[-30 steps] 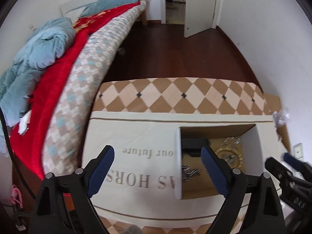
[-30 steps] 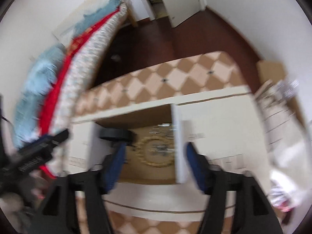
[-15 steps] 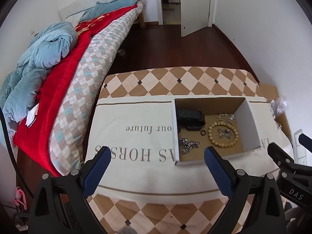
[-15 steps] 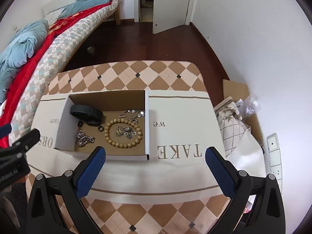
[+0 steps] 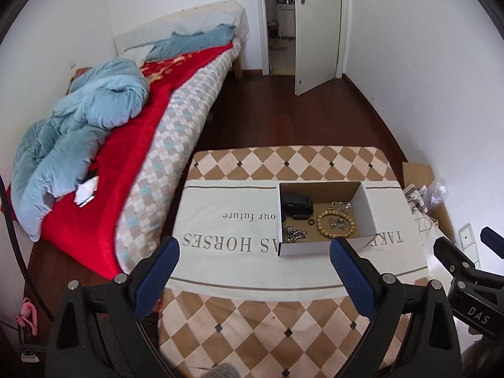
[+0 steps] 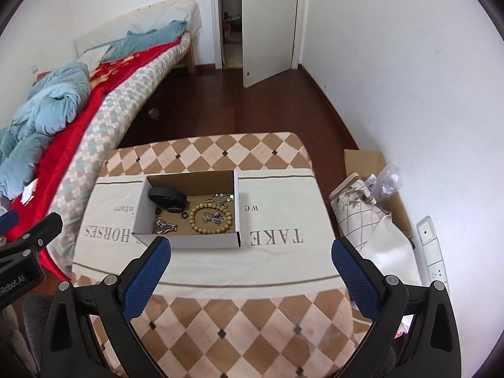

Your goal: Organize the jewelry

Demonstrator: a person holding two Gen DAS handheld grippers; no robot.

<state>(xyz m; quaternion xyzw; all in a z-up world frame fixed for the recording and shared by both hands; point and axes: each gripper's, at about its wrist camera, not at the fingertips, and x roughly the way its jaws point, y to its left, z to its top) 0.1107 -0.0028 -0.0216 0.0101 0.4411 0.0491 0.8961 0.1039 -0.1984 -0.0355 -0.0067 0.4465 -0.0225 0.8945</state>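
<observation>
A white cardboard box [image 5: 367, 209] [image 6: 237, 201] sits open on a cream cloth with printed words. Inside lie a wooden bead bracelet [image 5: 335, 223] [image 6: 211, 217], a black band [image 5: 296, 206] [image 6: 167, 196], a silver chain [image 5: 293, 234] [image 6: 164, 226], small black rings [image 6: 184, 213] and silver pieces [image 5: 340, 204] [image 6: 222, 197]. My left gripper [image 5: 253, 252] is open and empty, well above and in front of the box. My right gripper [image 6: 250, 253] is open and empty, also above and in front of it.
The table [image 5: 283, 163] [image 6: 252, 324] has a brown diamond-pattern cover. A bed with red and blue bedding [image 5: 104, 145] stands to the left. Cardboard, a patterned bag [image 6: 368, 217] and plastic wrap [image 6: 389, 181] lie on the floor at the right by a power strip [image 6: 430, 245].
Both grippers have pulled back and up from the box, which now looks smaller and farther. The jewelry inside has not moved.
</observation>
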